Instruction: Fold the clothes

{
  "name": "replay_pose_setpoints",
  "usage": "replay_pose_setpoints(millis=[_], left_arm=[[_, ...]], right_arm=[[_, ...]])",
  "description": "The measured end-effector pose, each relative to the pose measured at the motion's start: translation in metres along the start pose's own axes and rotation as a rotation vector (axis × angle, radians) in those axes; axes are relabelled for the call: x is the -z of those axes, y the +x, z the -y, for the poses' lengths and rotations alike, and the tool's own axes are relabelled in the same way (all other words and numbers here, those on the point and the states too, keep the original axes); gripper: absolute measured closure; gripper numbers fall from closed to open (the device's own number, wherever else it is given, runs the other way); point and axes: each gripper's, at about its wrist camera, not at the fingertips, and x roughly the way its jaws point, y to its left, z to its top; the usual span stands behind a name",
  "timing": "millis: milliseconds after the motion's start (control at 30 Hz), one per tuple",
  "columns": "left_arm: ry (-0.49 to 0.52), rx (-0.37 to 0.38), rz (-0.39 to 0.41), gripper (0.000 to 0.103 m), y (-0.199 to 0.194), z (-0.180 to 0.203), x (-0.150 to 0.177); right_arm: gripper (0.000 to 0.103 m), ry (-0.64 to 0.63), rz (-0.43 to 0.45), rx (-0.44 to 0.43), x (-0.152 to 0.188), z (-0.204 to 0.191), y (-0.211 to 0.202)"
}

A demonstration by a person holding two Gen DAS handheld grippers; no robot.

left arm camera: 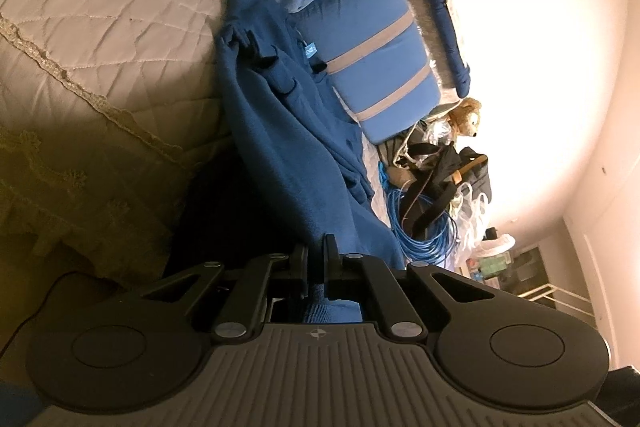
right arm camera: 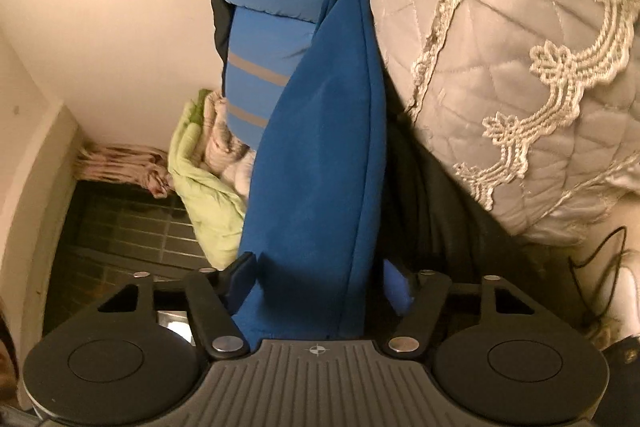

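Observation:
A blue fleece garment [left arm camera: 280, 131] stretches from my left gripper [left arm camera: 316, 263] across the quilted bed toward the pillows. The left jaws are nearly closed, pinching its edge. In the right wrist view the same blue garment [right arm camera: 320, 163] hangs taut between the wide-apart fingers of my right gripper [right arm camera: 320, 279], running up along the bed's side. The fingers stand on either side of the cloth, and I cannot tell whether they pinch it.
A beige quilted bedspread [left arm camera: 100, 27] with lace trim [right arm camera: 560, 67] covers the bed. Blue striped pillows [left arm camera: 372, 67] lie beside the garment. Blue cable coil [left arm camera: 424, 227], bags and a plush toy [left arm camera: 464, 115] sit past the bed. A green blanket [right arm camera: 200, 179] lies near a dark shelf.

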Motion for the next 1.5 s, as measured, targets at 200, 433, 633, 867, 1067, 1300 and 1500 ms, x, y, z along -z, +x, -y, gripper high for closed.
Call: replay_pose_setpoints(millis=[200,433,633,867,1067,1300,1500], left_arm=[[-0.002,0.009,0.005,0.097,-0.001,-0.001,0.001],[0.011,0.022,0.021,0.097,-0.005,0.006,0.001],[0.037,0.023,0.081,0.097,-0.011,0.024,0.000],[0.170,-0.107,0.209,0.097,-0.017,0.074,0.000],[0.322,-0.151,0.268,0.097,-0.027,0.109,0.002],[0.426,-0.113,0.331,0.097,-0.054,0.144,0.011],[0.453,-0.129,0.299,0.097,-0.049,0.147,0.008]], right_arm=[[0.071,0.025,0.042,-0.031,0.006,-0.003,-0.017],[0.092,-0.114,0.078,0.036,0.007,-0.054,-0.031],[0.095,-0.271,0.101,0.136,0.008,-0.108,-0.039],[0.095,-0.451,0.179,0.246,0.010,-0.172,-0.029],[0.095,-0.547,0.218,0.254,0.007,-0.203,-0.026],[0.096,-0.643,0.203,0.172,0.016,-0.234,-0.041],[0.096,-0.685,0.198,0.143,0.027,-0.248,-0.048]])
